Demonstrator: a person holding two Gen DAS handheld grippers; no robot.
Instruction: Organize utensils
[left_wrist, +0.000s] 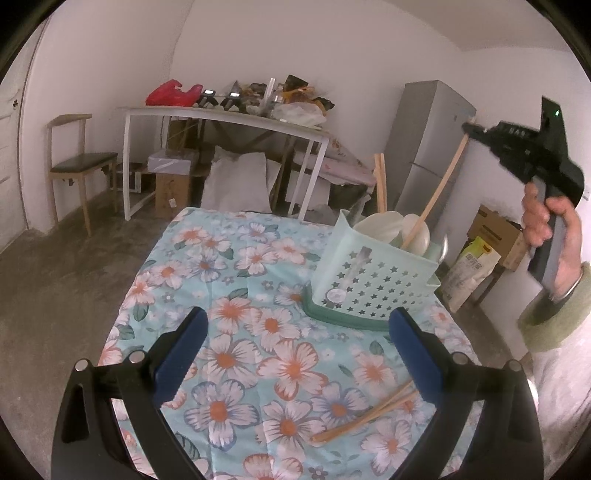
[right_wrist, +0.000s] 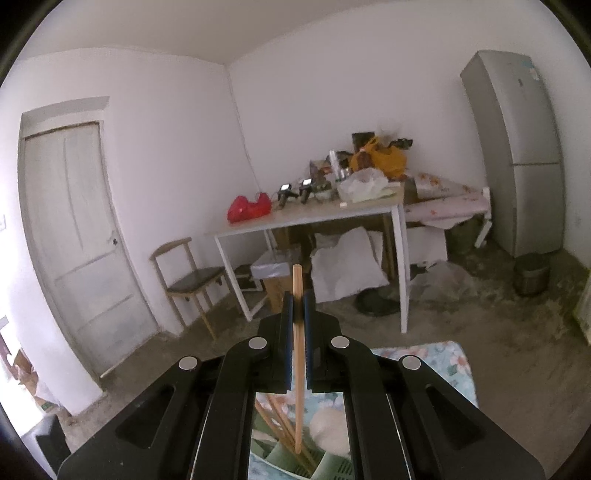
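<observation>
Over the floral tablecloth (left_wrist: 258, 280), the mint star-holed basket (left_wrist: 373, 284) holds white spoons (left_wrist: 413, 229) and chopsticks (left_wrist: 380, 181), the left gripper (left_wrist: 295, 354) gapes empty, and the right gripper (right_wrist: 298, 301) pinches one chopstick (right_wrist: 297, 354) above it, two more chopsticks (left_wrist: 365, 417) lying loose on the cloth.

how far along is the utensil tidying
Done: chopsticks and white spoons stand in the green basket. In hand: the right tongs are shut on one chopstick, its lower end over the basket. Left: a pair of chopsticks lies on the tablecloth; the left tongs are open.
</observation>
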